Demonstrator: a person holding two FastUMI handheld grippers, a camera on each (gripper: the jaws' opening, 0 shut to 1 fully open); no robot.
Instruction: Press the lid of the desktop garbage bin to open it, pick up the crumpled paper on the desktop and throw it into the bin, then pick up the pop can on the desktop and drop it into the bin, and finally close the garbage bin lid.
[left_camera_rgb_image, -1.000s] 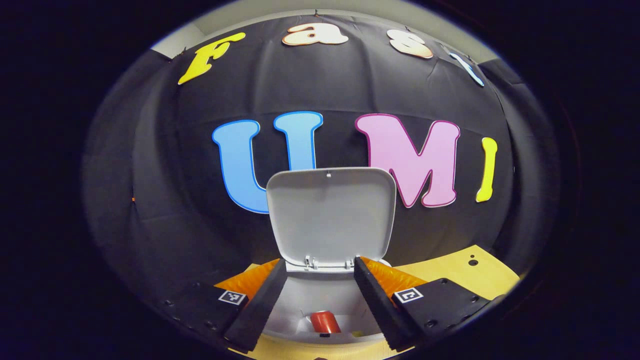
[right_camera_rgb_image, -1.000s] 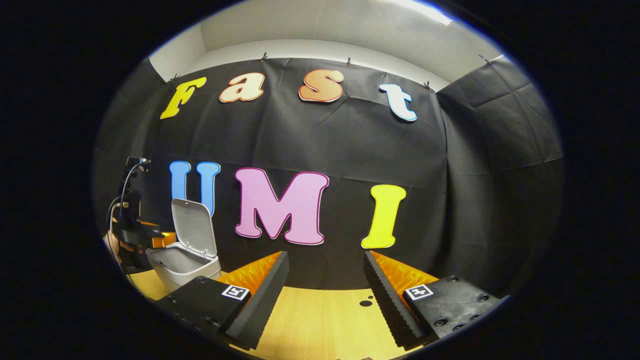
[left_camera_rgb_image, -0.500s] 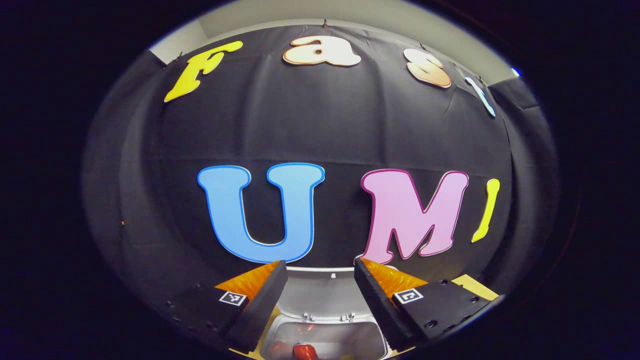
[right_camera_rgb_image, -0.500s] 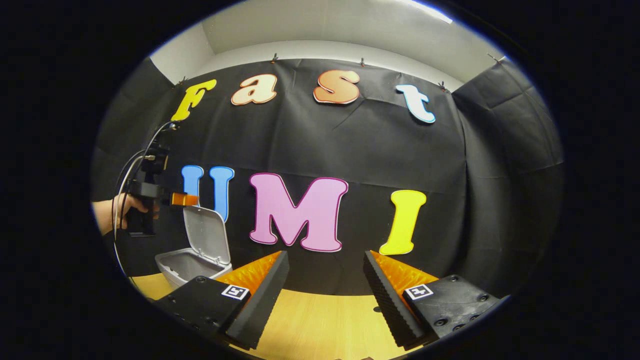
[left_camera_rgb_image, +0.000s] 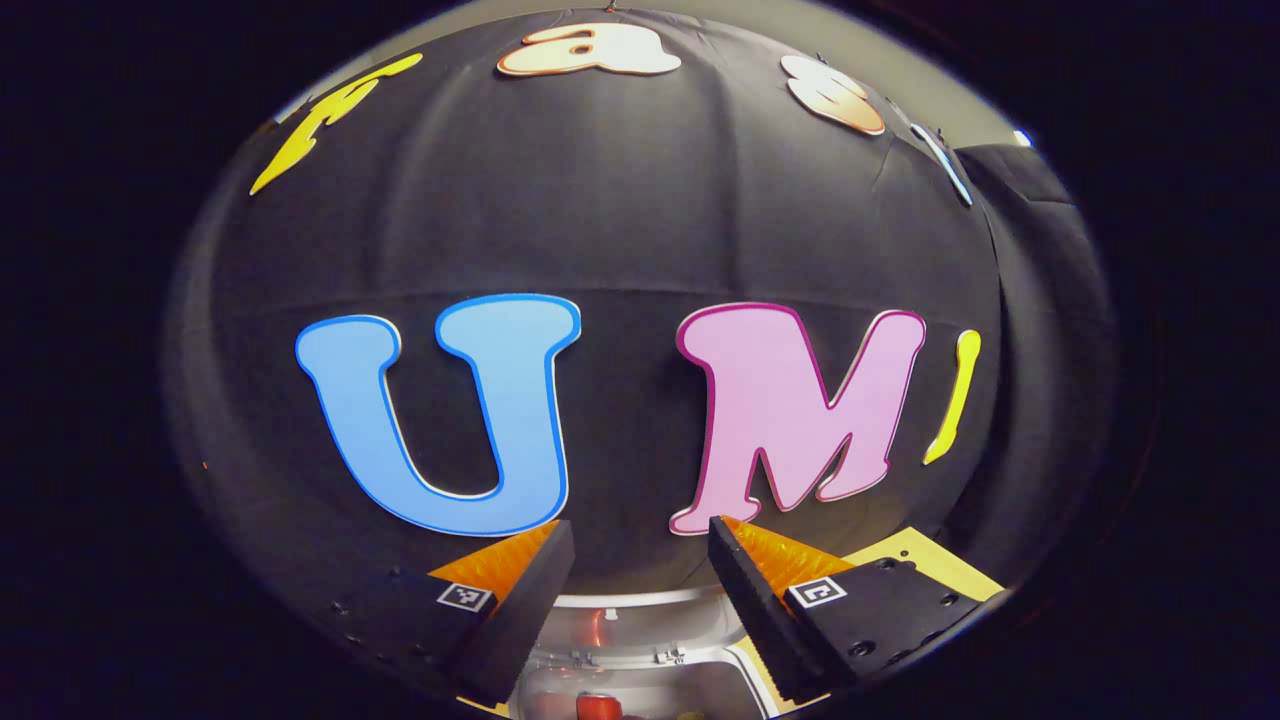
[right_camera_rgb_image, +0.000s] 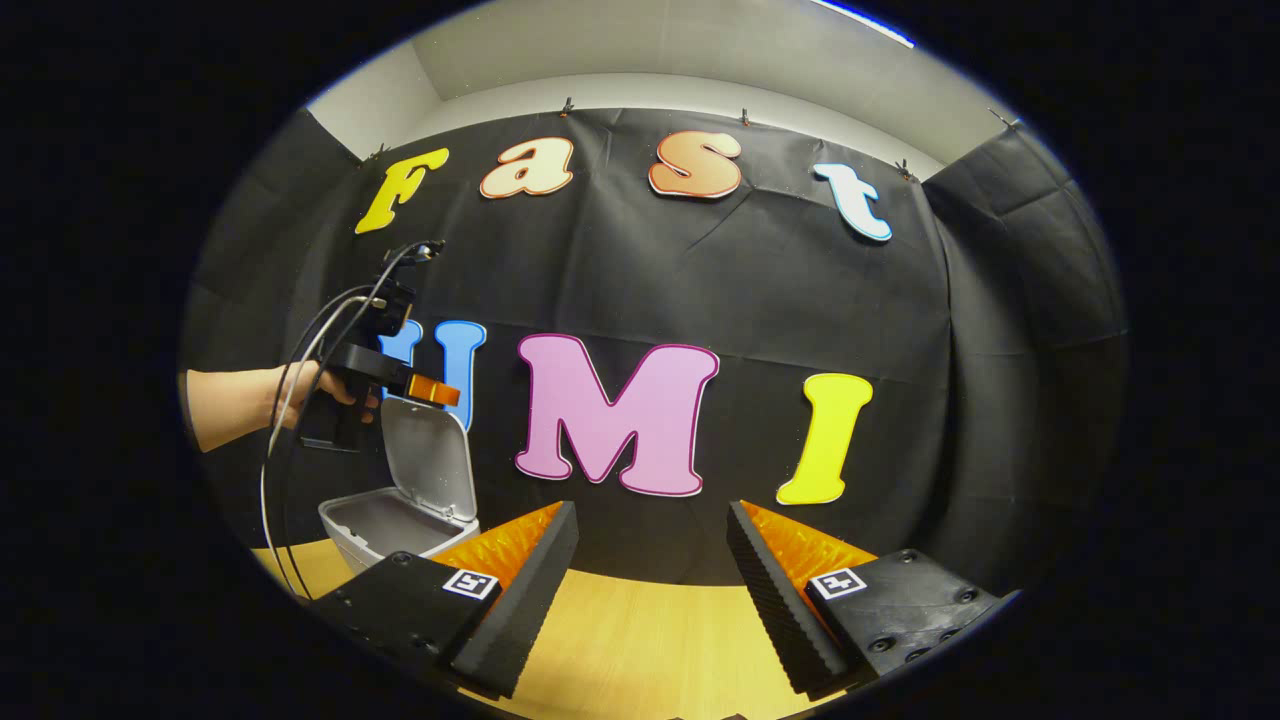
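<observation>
The closing step is in hand: the pop can (left_camera_rgb_image: 598, 706) lies in the bin (right_camera_rgb_image: 375, 520), below the parted, empty fingers of the left gripper (left_camera_rgb_image: 638, 540), which hovers at the raised lid (right_camera_rgb_image: 432, 458). Next it needs pushing forward and down. The right gripper (right_camera_rgb_image: 650, 525) is spread, idle. The crumpled paper is hard to make out

Both views are evenly lit from overhead; a bright strip glares at the ceiling's top edge in the right gripper view. The tabletop (right_camera_rgb_image: 640, 640) shows soft shadows and no harsh glare. Fisheye distortion bows the wall cloth (left_camera_rgb_image: 640, 230) strongly towards the edges. Focus is sharp centrally, slightly soft peripherally.
</observation>
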